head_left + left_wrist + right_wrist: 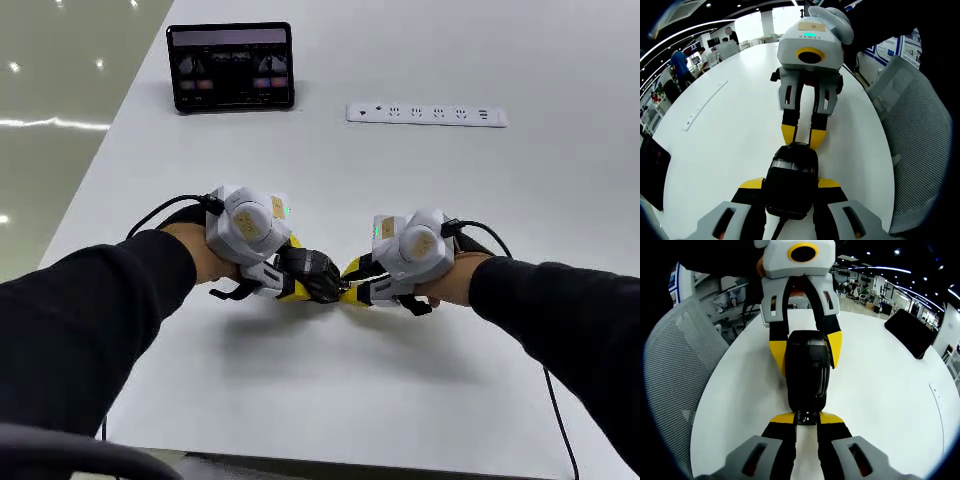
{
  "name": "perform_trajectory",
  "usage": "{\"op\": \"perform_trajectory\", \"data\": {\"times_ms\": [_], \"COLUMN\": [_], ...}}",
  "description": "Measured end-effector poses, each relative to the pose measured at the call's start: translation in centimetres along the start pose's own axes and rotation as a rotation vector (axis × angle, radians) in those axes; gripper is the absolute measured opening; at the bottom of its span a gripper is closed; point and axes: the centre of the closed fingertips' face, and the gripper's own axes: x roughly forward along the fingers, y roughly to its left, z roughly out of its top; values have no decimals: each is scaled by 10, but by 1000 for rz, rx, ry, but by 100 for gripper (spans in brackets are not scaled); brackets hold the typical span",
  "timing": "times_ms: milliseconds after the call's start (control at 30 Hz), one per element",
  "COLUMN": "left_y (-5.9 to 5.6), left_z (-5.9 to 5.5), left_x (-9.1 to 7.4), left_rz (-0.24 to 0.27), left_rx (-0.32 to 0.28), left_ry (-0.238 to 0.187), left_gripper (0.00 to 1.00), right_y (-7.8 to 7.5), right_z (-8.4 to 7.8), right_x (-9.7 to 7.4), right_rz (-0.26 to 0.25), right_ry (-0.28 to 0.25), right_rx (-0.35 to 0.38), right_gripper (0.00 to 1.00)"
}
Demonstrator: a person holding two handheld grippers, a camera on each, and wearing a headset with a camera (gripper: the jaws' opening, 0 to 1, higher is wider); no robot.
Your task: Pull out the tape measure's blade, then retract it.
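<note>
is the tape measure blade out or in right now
In, or barely out: the right claw pinches right at the case mouth of the tape measure, which the left claw holds.

Right gripper: grey arms and black jaws with yellow tips, drawn in close on a small dark piece at the near end of the tape measure. It is probably the blade's end, but the detail is too fine to be sure.
Tape measure: black case, set lengthwise over the white table.
Left gripper: facing, with its yellow tips pressed against either side of the case.
Grey mesh chair: at left.
Dark tablet and white power strip: at right.
</note>
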Motion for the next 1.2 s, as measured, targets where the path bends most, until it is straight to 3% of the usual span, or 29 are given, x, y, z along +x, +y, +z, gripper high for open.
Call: {"op": "perform_trajectory", "data": {"times_ms": [633, 767, 967, 1033, 1067, 1133, 1200], "left_y": [-3, -3, -4, -4, -4, -3, -3], "left_z": [2, 2, 3, 3, 3, 3, 3], "left_x": [-2, -2, -1, -1, -1, -1, -1], "left_rz": [2, 4, 7, 8, 6, 7, 5], "left_rx": [-14, -15, -19, -20, -18, -18, -20], "left_ry": [-2, -2, -8, -8, -7, -4, -7], "left_gripper": [32, 32, 32, 32, 32, 32, 32], "right_y": [-1, -1, -1, -1, -6, -6, -4], "right_z": [-12, -10, -10, -7, 0, -5, -6], "right_x": [-12, -9, -5, 2, 5, 2, 0], "right_rz": [-10, -19, -8, -23, -46, -23, -19], "right_ry": [46, 41, 9, 3, -26, -1, -4], "right_rx": [-2, -4, 49, 22, -6, 43, 31], "right_gripper": [9, 11, 14, 14, 12, 11, 10]}}
